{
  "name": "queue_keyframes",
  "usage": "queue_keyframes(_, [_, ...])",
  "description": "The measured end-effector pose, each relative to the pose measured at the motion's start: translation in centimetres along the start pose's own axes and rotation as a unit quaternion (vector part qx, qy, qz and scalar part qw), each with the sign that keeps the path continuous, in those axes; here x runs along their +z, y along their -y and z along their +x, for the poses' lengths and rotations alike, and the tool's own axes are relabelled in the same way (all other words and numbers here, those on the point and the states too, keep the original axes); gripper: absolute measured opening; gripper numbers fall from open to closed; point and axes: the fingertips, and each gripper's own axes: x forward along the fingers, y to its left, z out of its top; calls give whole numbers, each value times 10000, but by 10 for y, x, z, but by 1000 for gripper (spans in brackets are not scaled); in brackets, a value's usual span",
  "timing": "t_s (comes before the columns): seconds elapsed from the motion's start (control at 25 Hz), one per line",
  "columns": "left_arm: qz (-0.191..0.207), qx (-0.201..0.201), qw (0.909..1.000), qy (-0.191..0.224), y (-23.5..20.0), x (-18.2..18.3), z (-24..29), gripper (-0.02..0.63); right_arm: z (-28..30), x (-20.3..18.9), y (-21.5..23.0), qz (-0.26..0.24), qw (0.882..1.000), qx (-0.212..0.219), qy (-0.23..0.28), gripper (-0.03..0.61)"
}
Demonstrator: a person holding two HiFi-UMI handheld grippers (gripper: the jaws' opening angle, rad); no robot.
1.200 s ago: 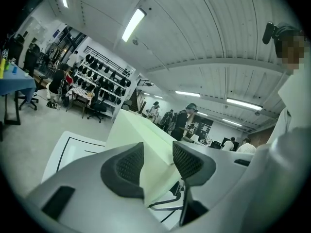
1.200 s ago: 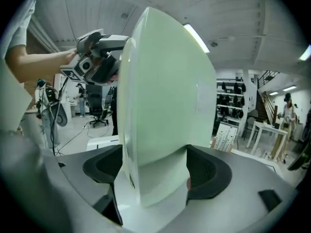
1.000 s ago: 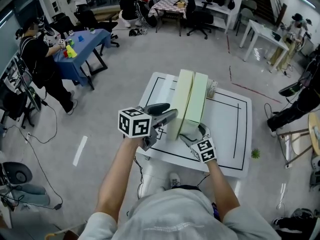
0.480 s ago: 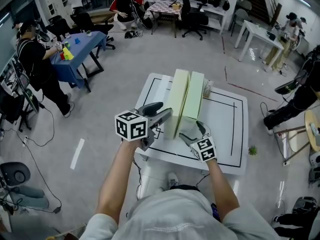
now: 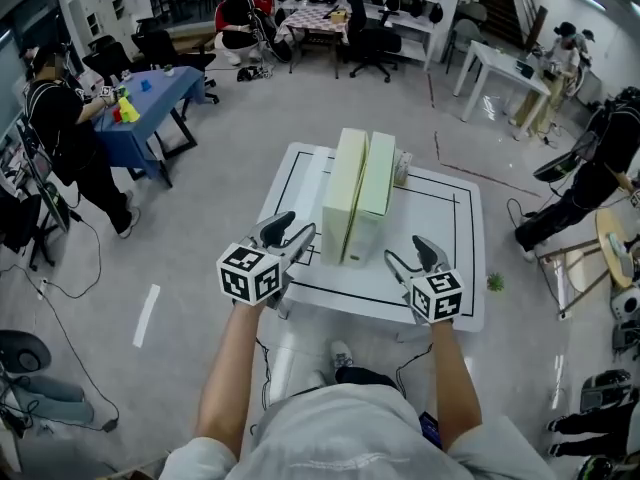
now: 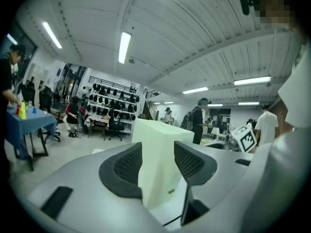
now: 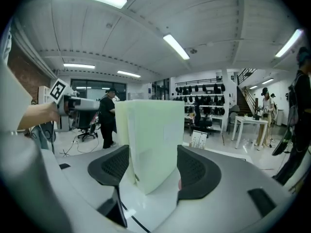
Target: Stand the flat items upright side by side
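Two pale green flat boxes stand upright side by side on the white table (image 5: 445, 268): the left box (image 5: 341, 193) and the right box (image 5: 373, 190). My left gripper (image 5: 290, 230) hovers near the table's front left, apart from them. It is open and its jaws have just been opening slightly, with nothing between them. In the left gripper view the box (image 6: 158, 140) shows beyond the open left gripper (image 6: 158, 163). My right gripper (image 5: 410, 253) hovers at the front right, open; its jaws have just been closing, with nothing between them. The right gripper view shows the boxes (image 7: 150, 135) ahead of the right gripper (image 7: 153, 168).
A small printed carton (image 5: 403, 168) stands behind the boxes. A black line frames the tabletop. People stand around the room. A blue table (image 5: 150, 93) is at the far left and a white table (image 5: 500, 63) at the far right. A small green thing (image 5: 494, 282) lies on the floor.
Both grippers have drawn back from the boxes toward the table's near edge. The right one has come away from the right box's near end and lifted. The boxes stay upright.
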Motion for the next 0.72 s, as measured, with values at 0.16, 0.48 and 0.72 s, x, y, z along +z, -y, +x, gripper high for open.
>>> queue_keyframes(0.16, [782,378,9958,-299,7,-12,-16,172,-41,25,0,48,9993,-196,323,240])
queue_keyframes(0.48, [1784,613,9820,-79,42,4,-35,55,-109,75,-2,-218,9917,-749,1023,50])
queue_keyframes(0.72, [2171,393,9753,-4,77,17,-41,25,-138,99,-16,-441,9882,-799,1232,28])
